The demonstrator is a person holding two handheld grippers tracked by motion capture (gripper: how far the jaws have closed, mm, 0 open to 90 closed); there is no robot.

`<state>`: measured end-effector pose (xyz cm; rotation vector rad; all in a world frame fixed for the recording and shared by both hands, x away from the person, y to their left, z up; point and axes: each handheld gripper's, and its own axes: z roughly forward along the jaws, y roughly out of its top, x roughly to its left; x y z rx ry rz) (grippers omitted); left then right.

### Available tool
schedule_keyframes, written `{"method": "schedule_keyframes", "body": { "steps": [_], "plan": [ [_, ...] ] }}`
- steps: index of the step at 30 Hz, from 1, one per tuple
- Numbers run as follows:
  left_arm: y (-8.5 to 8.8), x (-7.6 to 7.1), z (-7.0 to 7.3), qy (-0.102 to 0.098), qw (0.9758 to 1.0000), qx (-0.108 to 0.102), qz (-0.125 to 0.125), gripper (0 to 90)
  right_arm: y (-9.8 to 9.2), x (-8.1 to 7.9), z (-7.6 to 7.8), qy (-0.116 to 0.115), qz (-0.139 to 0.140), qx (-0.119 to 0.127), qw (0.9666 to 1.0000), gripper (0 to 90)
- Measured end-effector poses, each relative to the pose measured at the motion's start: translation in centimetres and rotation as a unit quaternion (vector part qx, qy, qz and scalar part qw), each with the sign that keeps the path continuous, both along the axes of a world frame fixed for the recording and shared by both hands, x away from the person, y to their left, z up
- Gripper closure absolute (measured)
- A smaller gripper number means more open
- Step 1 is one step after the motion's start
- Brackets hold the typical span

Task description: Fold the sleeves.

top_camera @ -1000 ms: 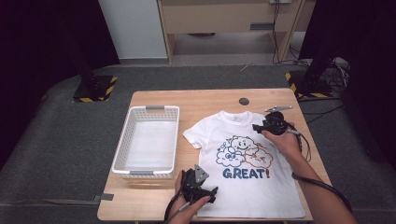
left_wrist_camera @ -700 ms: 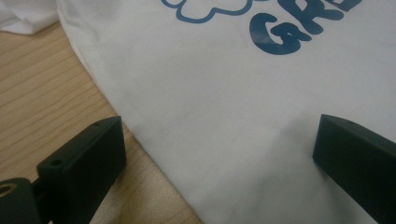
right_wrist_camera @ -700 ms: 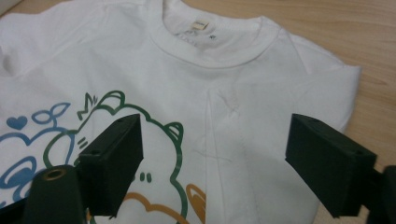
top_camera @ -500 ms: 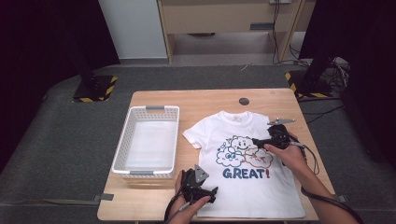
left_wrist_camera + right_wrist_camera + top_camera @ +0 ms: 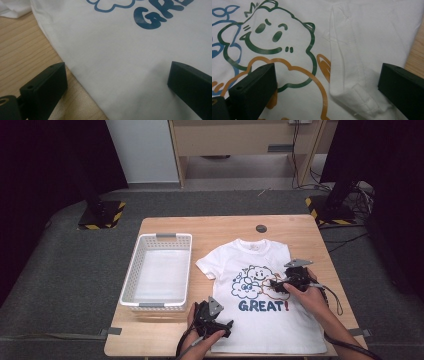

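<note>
White T-shirt (image 5: 265, 305) lies flat, print up, on right half of the wooden surface (image 5: 225, 227); hem near the front edge, right side close to the surface's right edge. White basket (image 5: 159, 270) sits just left of it, narrow bare strip btwn them. Left gripper (image 5: 216, 324) at shirt's lower-left corner, released: jaws wide, straddling the shirt's side edge, one over wood, one over cloth. Right gripper (image 5: 280, 284) over the print by the folded-in right sleeve (image 5: 352, 62); jaws have just been opening, now wide, sleeve fold btwn them, nothing grasped. Back of surface open except a small dark disc (image 5: 261, 228).
</note>
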<state>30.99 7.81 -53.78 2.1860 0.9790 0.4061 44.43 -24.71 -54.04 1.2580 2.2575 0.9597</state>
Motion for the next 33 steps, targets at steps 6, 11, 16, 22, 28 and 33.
{"method": "schedule_keyframes", "body": {
  "steps": [6,11,16,22,28,33],
  "plan": [
    [0.0,-0.1,0.0,0.003,1.0000,-0.001,-0.005,0.0,0.1,0.0,0.0,0.000,0.000,-0.001,1.0000,1.6],
    [0.0,-0.2,0.6,0.012,0.9998,0.003,-0.014,1.1,0.0,0.0,0.0,0.000,0.002,0.000,1.0000,1.6],
    [0.2,0.0,2.2,0.012,0.9998,-0.006,-0.016,1.3,-0.2,0.0,0.0,0.002,0.009,0.001,1.0000,1.3],
    [-0.2,0.7,4.2,0.002,0.9998,-0.002,-0.017,1.8,-0.8,0.0,0.0,0.001,0.013,0.001,0.9999,1.3],
    [-0.9,2.0,5.8,-0.007,0.9999,-0.006,-0.014,1.9,-1.4,-0.3,-0.1,0.000,0.013,0.001,0.9999,1.3],
    [-1.5,3.1,6.3,-0.009,0.9999,-0.006,-0.014,1.8,-1.9,-0.4,-0.1,0.001,0.017,0.000,0.9999,1.3]
  ]
}}
